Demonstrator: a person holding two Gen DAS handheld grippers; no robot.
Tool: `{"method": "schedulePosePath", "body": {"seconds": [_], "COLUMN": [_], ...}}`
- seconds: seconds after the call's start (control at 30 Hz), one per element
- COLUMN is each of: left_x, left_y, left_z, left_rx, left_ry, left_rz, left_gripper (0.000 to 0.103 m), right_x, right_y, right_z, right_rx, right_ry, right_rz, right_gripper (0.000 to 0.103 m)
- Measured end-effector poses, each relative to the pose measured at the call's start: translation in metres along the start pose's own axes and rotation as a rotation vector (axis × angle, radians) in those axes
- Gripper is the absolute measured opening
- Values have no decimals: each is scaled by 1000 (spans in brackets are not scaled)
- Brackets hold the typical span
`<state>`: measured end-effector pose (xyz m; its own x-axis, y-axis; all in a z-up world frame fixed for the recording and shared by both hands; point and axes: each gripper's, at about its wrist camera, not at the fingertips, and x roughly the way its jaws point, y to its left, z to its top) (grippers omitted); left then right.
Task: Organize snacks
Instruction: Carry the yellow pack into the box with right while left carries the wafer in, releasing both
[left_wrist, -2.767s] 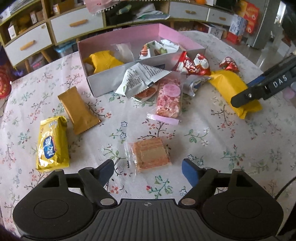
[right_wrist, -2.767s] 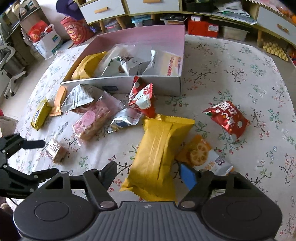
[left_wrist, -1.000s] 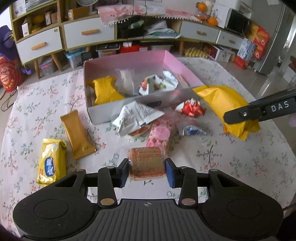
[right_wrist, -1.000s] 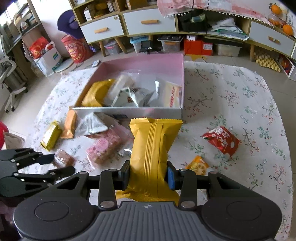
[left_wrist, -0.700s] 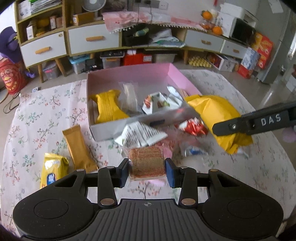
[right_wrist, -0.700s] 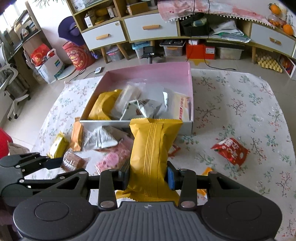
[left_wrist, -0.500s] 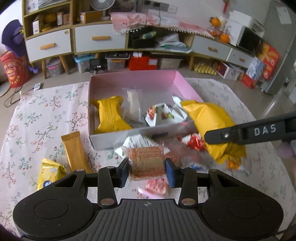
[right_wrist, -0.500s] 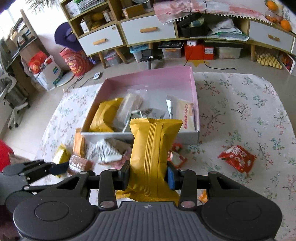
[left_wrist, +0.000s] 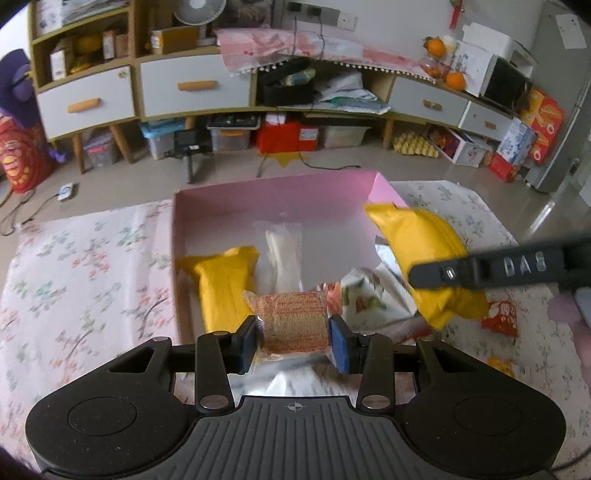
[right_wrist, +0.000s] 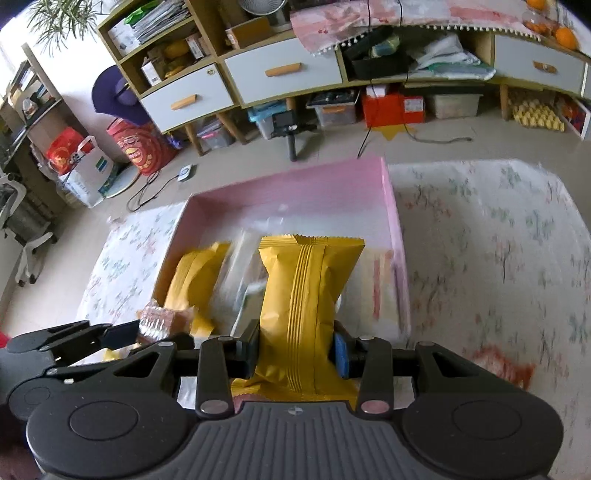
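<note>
My left gripper (left_wrist: 292, 334) is shut on a clear-wrapped orange wafer pack (left_wrist: 291, 319), held over the near edge of the pink box (left_wrist: 273, 195). My right gripper (right_wrist: 297, 350) is shut on a large yellow snack bag (right_wrist: 306, 295), held over the box's right half (right_wrist: 295, 199); the same bag shows at the right in the left wrist view (left_wrist: 424, 258). The left gripper and wafer pack show at the lower left of the right wrist view (right_wrist: 162, 319). Inside the box lie another yellow bag (left_wrist: 221, 284), a clear packet (left_wrist: 282, 254) and a white printed packet (left_wrist: 365, 295).
The box sits on a floral tablecloth (left_wrist: 92, 273). A red snack packet (left_wrist: 502, 317) lies on the cloth right of the box, blurred in the right wrist view (right_wrist: 506, 365). Drawers and shelves (left_wrist: 192, 88) stand behind the table, with floor clutter below.
Both grippers have lifted their snacks off the table and carried them forward over the pink box. The view is now higher and closer to the box.
</note>
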<state>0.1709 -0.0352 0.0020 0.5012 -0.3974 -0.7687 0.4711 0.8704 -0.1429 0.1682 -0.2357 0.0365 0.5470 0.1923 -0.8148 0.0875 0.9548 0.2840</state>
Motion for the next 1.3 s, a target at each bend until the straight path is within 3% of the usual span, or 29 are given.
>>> {"method": "schedulePosePath", "body": {"seconds": [0.17,0.33,0.77,1.07,1.3], "left_x": [25,42,69,69,72], "left_y": [1,-3,9,23,36], "left_z": [6,9,32,47,52], "left_rx": [10,44,17,-18,-20], "left_ry": [35,47,-52,-135,-120], "left_rz": [-31,-8,12,74,134], "left_gripper": [38,38,38,38,38], "right_x": [15,30,50,57,58], "right_y": [-11,-17,-37,-41,-40], "right_z": [17,18,28,28,29], "right_rx": [52,33,99,110,110], "right_ry": [-47,-89,-135,-149,-154], "right_rz": [33,20,33,32,43], "right_gripper": [14,14,14,15,16]}}
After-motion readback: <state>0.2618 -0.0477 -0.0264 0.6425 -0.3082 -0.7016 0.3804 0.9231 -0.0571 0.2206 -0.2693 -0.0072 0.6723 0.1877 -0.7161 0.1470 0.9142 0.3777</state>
